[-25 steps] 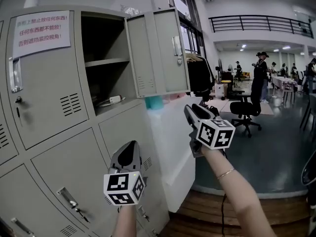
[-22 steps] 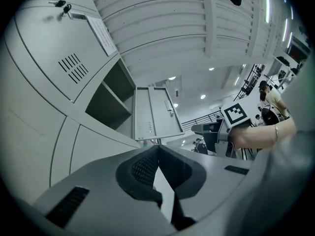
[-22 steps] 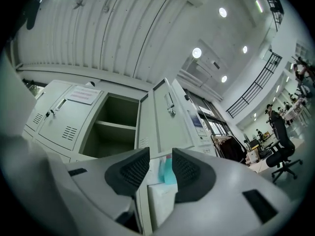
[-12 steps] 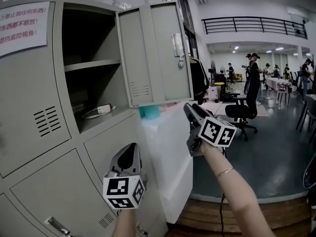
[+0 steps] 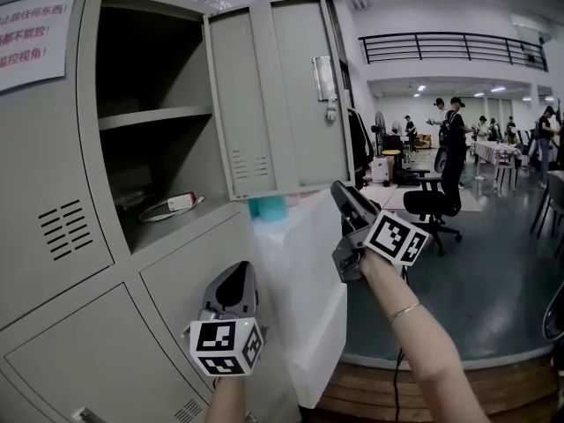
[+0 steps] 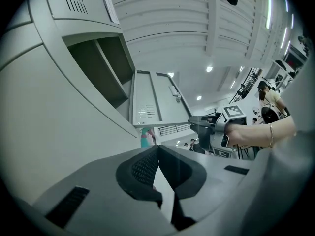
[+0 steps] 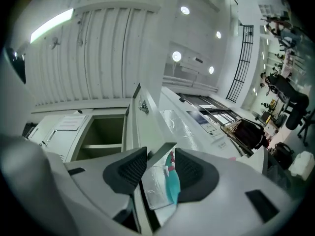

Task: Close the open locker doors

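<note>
The grey locker bank fills the left of the head view. Its top compartment (image 5: 145, 130) stands open, and its door (image 5: 273, 95) swings out to the right with the latch handle (image 5: 324, 82) on its far edge. My right gripper (image 5: 342, 190) points up just below the door's lower right corner. Its jaws have just been opening and are open. In the right gripper view the door's (image 7: 150, 127) lower corner shows in the gap of the gripper (image 7: 160, 154), with no pad pressing on it. My left gripper (image 5: 233, 278) is shut and empty, in front of the closed lower doors (image 5: 189, 276).
A white device with a cable (image 5: 176, 204) lies in the open compartment under a shelf (image 5: 154, 115). A teal object (image 5: 269, 206) sits on a white wrapped cabinet (image 5: 308, 271) behind the door. An office chair (image 5: 432, 205) and several people stand across the hall to the right.
The lockers have slid left in the head view. My right gripper has rolled, risen a little toward the door's lower corner and opened its jaws. The left gripper has shifted sideways along the lower doors.
</note>
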Demonstrator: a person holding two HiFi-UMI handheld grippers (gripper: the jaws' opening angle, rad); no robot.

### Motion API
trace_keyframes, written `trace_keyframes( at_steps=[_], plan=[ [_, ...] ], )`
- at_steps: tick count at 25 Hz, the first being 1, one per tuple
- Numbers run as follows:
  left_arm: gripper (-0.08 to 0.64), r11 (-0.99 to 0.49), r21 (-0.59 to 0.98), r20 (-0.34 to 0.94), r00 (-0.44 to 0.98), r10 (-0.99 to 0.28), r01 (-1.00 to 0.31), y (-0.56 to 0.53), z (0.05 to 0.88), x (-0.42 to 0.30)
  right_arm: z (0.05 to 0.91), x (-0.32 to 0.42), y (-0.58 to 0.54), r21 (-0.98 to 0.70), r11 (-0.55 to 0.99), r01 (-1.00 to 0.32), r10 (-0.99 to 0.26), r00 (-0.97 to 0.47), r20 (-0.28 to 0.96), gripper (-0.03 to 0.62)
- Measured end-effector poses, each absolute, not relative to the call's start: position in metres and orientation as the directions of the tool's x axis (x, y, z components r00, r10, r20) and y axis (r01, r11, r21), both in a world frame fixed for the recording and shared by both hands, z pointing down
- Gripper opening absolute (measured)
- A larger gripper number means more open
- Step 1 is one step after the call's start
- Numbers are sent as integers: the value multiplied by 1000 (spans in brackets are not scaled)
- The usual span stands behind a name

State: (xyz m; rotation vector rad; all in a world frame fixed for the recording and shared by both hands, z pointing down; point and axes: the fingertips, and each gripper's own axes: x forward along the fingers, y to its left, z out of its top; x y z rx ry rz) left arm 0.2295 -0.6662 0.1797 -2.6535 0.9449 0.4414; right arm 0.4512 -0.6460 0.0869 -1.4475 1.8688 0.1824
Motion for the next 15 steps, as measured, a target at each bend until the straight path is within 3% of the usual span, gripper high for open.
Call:
trace_keyframes(
  at_steps=[15],
  plan=[
    [18, -697, -171, -388, 698, -602, -697, -644, 175, 214, 84, 429, -614, -262, 405, -876, -709, -120, -695, 140]
  ],
)
